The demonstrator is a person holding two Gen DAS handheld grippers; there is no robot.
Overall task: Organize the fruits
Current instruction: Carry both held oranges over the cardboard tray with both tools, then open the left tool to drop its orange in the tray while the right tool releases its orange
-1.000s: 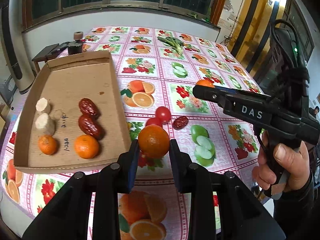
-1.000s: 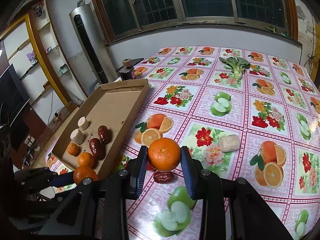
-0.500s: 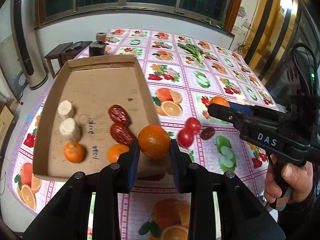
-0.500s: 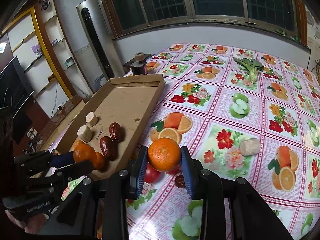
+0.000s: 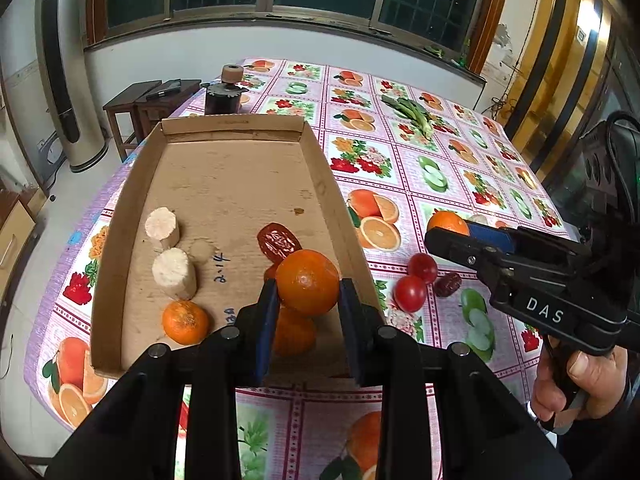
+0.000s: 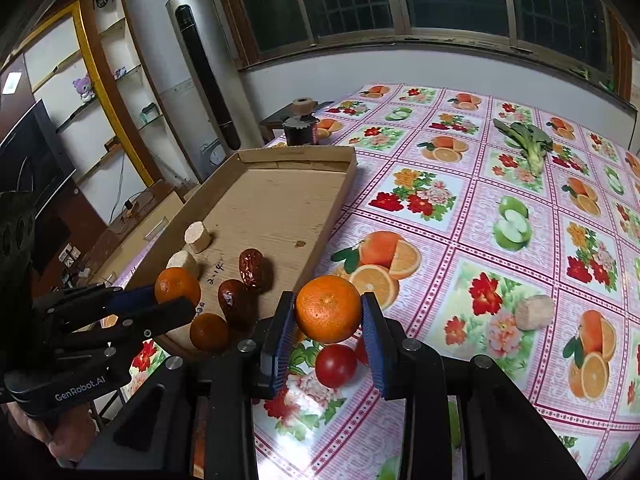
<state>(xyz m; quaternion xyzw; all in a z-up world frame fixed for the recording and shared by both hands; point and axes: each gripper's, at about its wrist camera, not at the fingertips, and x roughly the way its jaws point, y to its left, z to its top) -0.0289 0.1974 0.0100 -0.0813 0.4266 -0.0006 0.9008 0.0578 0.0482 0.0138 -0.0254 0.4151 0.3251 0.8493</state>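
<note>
Through the left wrist camera I see my left gripper (image 5: 308,308) closed tight on an orange (image 5: 308,282), its blue pads pressing both sides of the fruit. I hold it above the near right part of the cardboard tray (image 5: 320,168). Another orange (image 5: 294,330) lies in the tray right beneath it, mostly hidden. A small mandarin (image 5: 185,322) sits near the tray's front edge, two pale cut cylinders (image 5: 174,272) stand behind it along the left side, and a red date (image 5: 278,240) lies just beyond the held fruit. Right of the tray, on the fruit-print tablecloth (image 5: 400,152), two cherry tomatoes (image 5: 410,293) and a loose date (image 5: 448,284) lie close together. The right gripper (image 5: 460,226) reaches in from the right, a person's hand (image 5: 576,384) on its handle.

Through the right wrist camera, my right gripper (image 6: 328,332) is clamped on a second orange (image 6: 328,308), hanging over the tablecloth (image 6: 460,208) just outside the tray's (image 6: 340,196) right wall. A cherry tomato (image 6: 336,365) sits on the cloth below it, a second one partly hidden behind the pad. A pale chunk (image 6: 534,312) lies well to the right, and a leafy green vegetable (image 6: 528,142) far back. At left, the other gripper (image 6: 168,300) holds its orange (image 6: 177,286) over the tray, above two dates (image 6: 254,268) and a mandarin (image 6: 209,332).
</note>
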